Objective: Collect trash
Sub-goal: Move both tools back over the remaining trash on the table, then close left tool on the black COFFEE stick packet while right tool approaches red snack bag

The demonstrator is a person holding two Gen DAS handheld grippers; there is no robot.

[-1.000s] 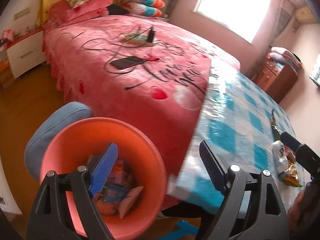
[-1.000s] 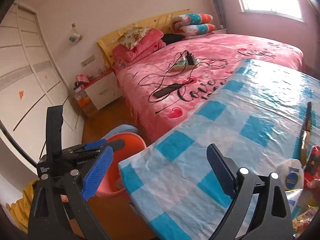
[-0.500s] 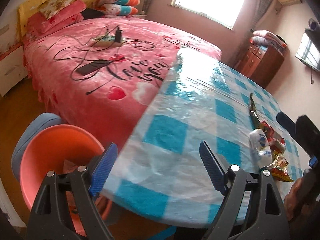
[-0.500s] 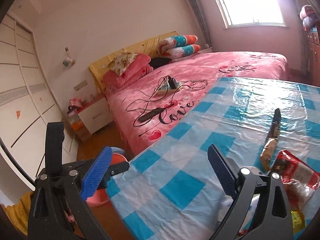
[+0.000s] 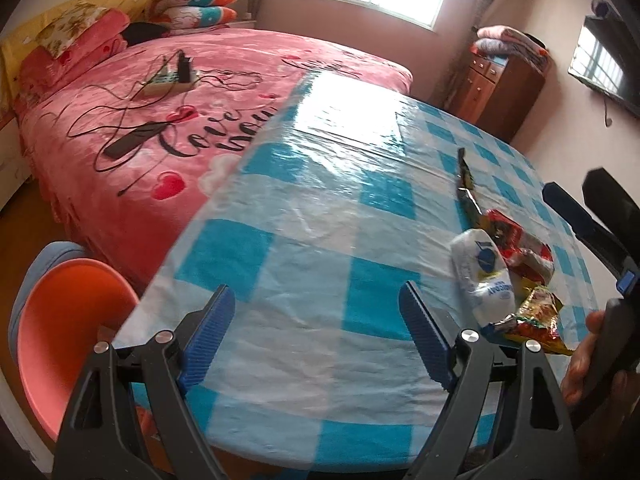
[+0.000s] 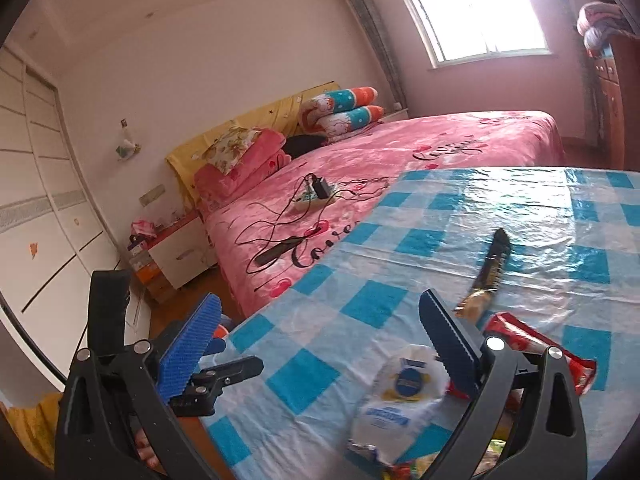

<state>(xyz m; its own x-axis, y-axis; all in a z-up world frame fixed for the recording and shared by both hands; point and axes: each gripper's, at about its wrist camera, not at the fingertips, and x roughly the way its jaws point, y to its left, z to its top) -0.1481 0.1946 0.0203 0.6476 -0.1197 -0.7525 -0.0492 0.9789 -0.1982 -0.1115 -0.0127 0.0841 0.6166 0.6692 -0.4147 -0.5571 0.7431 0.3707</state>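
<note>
Several snack wrappers lie on the blue-checked table (image 5: 304, 216): a white wrapper (image 5: 484, 276), a red one (image 5: 520, 240), a yellow-red one (image 5: 536, 320) and a long dark one (image 5: 466, 176). My left gripper (image 5: 320, 336) is open and empty above the table's near edge, left of the wrappers. My right gripper (image 6: 320, 344) is open and empty just above the white wrapper (image 6: 400, 396), with the red wrapper (image 6: 532, 344) and the dark wrapper (image 6: 494, 264) beyond. An orange bin (image 5: 60, 340) stands on the floor at the lower left.
A pink bed (image 5: 160, 100) with cables and a power strip (image 5: 168, 80) adjoins the table's left side. A brown dresser (image 5: 504, 88) stands at the back right. A nightstand (image 6: 176, 252) and white wardrobe (image 6: 40, 220) are at the left.
My left gripper has swung right from over the orange bin to over the table. My right gripper has moved closer to the wrappers. Both stayed open.
</note>
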